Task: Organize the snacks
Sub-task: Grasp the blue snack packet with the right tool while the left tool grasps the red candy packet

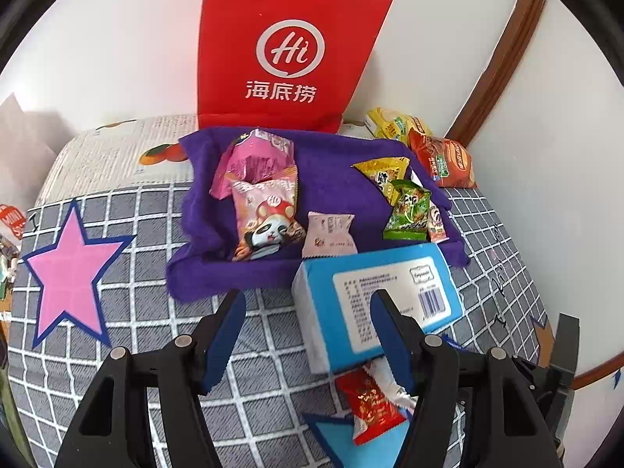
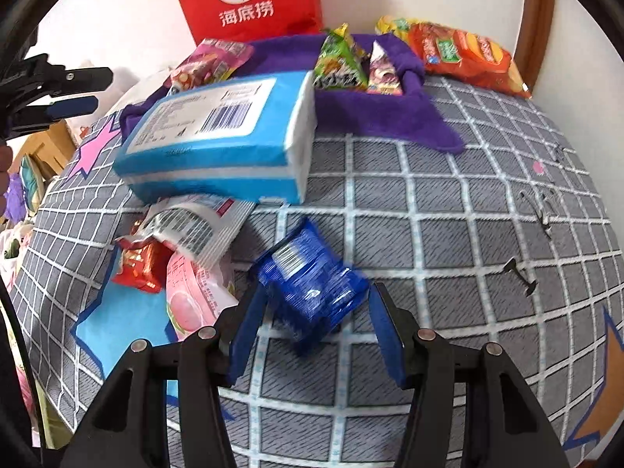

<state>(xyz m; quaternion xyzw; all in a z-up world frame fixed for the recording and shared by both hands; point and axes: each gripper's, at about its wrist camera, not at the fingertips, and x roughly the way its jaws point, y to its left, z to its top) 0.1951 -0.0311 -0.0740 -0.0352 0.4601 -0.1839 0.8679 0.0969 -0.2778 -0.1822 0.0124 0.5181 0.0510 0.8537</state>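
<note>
Blue snack pack (image 2: pixel 312 280) sits btwn right gripper (image 2: pixel 314 327) fingers, blurred; can't tell if pads touch it. Jaws partly apart. Tissue box (image 2: pixel 218 136) just behind, red packet (image 2: pixel 142 265) & pink pack (image 2: pixel 195 296) to its left. Left gripper (image 1: pixel 308 327) partly apart, holding nothing, over checked cloth (image 1: pixel 253 351).

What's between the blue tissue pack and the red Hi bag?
In the left wrist view, the purple cloth fills the stretch from the tissue pack to the red bag, with a pale pink packet lying on it.
</note>
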